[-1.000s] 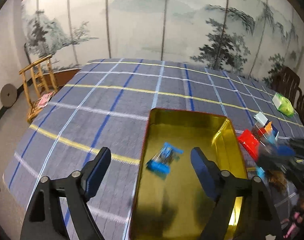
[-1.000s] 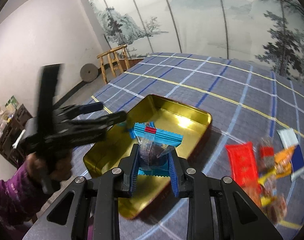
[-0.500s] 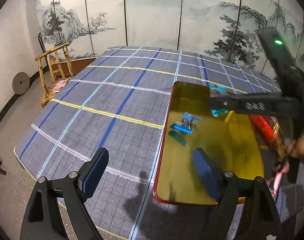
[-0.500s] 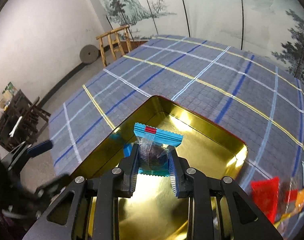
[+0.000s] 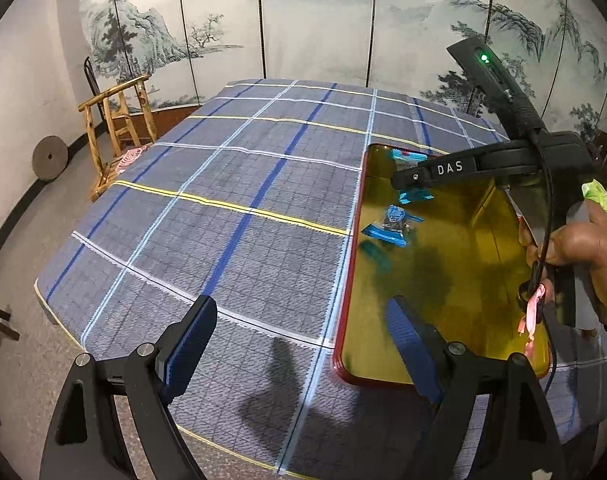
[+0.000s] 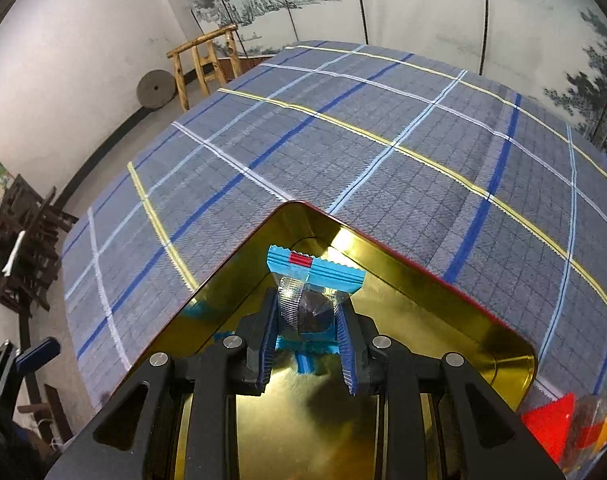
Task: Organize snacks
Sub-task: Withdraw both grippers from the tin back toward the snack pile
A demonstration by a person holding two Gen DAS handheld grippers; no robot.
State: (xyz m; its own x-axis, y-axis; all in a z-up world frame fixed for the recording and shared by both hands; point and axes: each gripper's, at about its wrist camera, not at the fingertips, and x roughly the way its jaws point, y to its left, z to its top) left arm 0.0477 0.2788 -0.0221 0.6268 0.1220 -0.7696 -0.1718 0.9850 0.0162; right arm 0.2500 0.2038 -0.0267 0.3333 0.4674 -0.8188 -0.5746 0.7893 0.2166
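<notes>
Gold tin tray [image 5: 463,280] with a red rim lies on the plaid tablecloth [image 5: 243,200] and holds one blue-wrapped candy [image 5: 391,226] lying flat. Above the tray's far corner, the right gripper [image 6: 307,316] pinches a second blue-wrapped candy [image 6: 313,276] by its clear middle, crimped ends pointing forward and back. Left gripper [image 5: 299,344] hangs wide apart, holding nothing, straddling the tray's near-left edge.

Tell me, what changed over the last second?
The right tool carried its blue-wrapped candy from over the tin's middle toward the far corner of the gold tin. The left tool pulled back to the tin's left, open and empty. The other candy lay in the tin throughout.
</notes>
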